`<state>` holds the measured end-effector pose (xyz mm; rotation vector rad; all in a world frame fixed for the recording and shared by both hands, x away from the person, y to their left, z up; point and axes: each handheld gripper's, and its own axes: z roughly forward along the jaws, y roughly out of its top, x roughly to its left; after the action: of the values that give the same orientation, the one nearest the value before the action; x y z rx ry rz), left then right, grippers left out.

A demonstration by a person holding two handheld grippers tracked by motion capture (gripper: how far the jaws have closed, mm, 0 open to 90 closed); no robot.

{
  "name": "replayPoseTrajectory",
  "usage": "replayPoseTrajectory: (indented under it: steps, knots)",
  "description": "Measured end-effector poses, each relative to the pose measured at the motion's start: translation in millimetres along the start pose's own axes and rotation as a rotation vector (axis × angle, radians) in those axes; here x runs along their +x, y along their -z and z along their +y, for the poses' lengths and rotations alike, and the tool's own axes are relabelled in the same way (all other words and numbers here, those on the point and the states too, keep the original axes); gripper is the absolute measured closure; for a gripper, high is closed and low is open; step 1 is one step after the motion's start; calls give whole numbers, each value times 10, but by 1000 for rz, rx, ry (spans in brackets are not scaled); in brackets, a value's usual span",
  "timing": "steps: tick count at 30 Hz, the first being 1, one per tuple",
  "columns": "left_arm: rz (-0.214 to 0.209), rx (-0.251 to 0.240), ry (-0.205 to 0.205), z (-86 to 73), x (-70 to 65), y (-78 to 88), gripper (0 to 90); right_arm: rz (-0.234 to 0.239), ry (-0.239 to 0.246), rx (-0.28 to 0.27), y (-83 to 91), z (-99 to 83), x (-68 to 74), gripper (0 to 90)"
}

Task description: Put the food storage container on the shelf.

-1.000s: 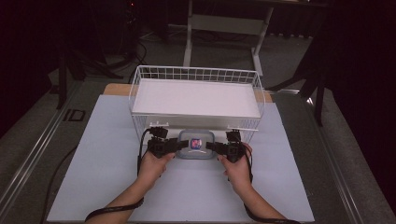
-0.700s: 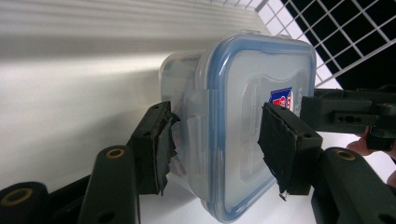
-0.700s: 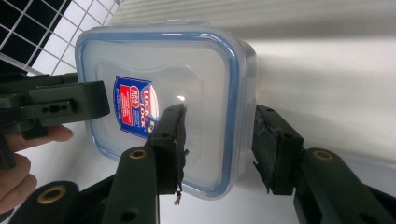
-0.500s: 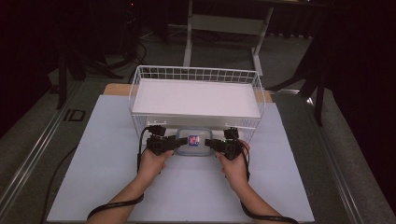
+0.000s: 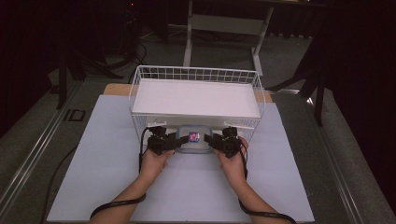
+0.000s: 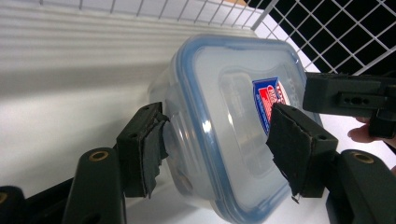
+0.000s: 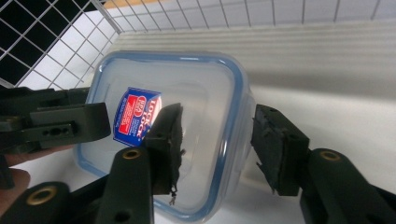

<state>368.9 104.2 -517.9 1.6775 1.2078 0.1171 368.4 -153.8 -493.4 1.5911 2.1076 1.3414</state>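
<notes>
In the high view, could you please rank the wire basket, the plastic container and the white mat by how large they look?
1. White mat, covering most of the table.
2. Wire basket, plainly smaller than the mat.
3. Plastic container, smallest; it is partly tucked under the basket, yet clearly far smaller.

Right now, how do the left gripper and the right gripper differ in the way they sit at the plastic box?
The left gripper sits at the box's left end, the right gripper at its right end. The left fingers straddle the rim, one pad close to the side clip and one over the lid; their jaws have just been opening. The right fingers stand apart from the box's side. Both are black, hand-held, and straddle the same blue-sealed lid under the wire basket.
</notes>
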Motion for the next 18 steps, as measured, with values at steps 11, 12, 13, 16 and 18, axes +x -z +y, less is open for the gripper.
replayPoseTrajectory:
  steps: [11, 12, 13, 16, 18]
  knots:
    - [44, -24, -32, 26, -42, -9, 381, -37, 88, -46, -85, 20, -2, 425]
    - [45, -22, -38, 24, -42, 8, 381, -35, 100, -44, -74, 12, 2, 423]
    - [37, -29, -38, 19, -41, 32, 381, -36, 94, -41, -51, -2, 18, 413]
    - [28, -42, -56, 12, -69, 132, 381, -31, 124, -54, 27, -32, 40, 411]
    - [11, -45, -68, -10, -96, 210, 379, -21, 133, -56, 77, -44, 55, 418]
